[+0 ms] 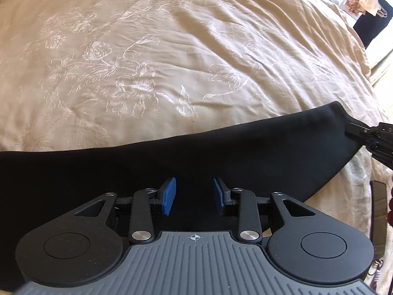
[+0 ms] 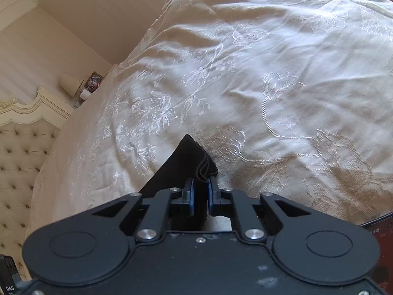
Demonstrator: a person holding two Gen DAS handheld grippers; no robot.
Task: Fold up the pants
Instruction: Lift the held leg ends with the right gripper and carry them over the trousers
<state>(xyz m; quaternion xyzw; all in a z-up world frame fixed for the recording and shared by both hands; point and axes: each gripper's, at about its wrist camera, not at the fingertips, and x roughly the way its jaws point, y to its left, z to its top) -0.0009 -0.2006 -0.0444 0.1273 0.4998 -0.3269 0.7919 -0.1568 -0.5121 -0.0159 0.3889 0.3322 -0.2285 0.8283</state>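
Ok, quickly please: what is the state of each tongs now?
Left tongs: open above the black fabric pants, gripping nothing.
Right tongs: closed on the pants' folded end.

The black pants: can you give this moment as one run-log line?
task: fold pants | black pants flat on cream bedspread | right gripper clamped on the pants' end | left gripper over pants, pads apart

Bedroom, embroidered bedspread (image 2: 270,61), tufted headboard (image 2: 22,159)

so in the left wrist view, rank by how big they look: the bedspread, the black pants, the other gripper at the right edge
1. bedspread: fills most of the frame.
2. black pants: a wide dark band across the lower half.
3. right gripper: only a small part shows at the frame edge, shut on the pants' end, so its apparent size understates it.
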